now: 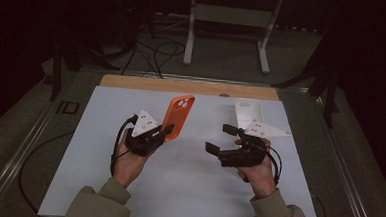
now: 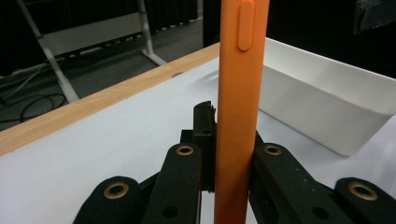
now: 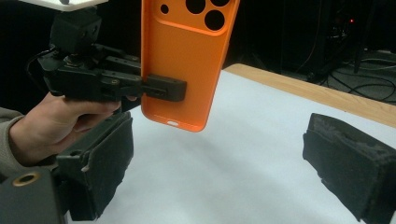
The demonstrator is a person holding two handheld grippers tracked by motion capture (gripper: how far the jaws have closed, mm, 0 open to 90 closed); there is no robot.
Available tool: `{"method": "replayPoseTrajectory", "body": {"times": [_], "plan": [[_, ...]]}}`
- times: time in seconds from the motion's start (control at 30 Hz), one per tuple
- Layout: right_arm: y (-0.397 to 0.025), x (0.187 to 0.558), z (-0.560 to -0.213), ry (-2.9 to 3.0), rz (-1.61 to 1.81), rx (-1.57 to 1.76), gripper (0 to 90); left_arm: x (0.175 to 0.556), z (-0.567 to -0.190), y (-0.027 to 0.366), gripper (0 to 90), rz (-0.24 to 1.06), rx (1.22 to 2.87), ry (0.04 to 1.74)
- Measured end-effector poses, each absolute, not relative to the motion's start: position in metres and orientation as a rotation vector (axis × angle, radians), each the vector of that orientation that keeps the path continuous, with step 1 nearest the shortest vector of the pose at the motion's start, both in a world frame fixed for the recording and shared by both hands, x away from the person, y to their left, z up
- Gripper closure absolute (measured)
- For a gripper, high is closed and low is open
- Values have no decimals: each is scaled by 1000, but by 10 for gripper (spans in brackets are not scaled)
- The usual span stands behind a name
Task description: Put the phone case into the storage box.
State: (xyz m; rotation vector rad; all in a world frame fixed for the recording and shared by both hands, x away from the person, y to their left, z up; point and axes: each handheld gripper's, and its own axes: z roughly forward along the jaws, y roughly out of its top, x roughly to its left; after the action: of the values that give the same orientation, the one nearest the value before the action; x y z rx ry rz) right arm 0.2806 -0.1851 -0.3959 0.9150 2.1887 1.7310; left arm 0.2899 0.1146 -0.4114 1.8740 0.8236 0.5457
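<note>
2 left gripper [image 1: 165, 132] fingers pinch the orange phone case [image 1: 177, 116]; right gripper [image 1: 220, 138] fingers spread wide, touching nothing.

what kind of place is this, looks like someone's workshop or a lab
Probably a lab or recording workspace rather than a home. A white-topped table stands on a dark floor strewn with loose cables, with a bare white equipment frame behind. The left gripper holds up an orange phone case.
</note>
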Motion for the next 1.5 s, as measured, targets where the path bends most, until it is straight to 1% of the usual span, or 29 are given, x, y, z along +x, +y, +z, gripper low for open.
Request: {"method": "replayPoseTrajectory", "body": {"times": [0.87, 1.5], "plan": [[-169, 285, -388, 2058, 1746, 990, 78, 286, -427, 94, 859, 649, 1856, 898], [-153, 291, -384, 1984, 1808, 1043, 78, 274, -437, 76, 859, 671, 1862, 871]]}}
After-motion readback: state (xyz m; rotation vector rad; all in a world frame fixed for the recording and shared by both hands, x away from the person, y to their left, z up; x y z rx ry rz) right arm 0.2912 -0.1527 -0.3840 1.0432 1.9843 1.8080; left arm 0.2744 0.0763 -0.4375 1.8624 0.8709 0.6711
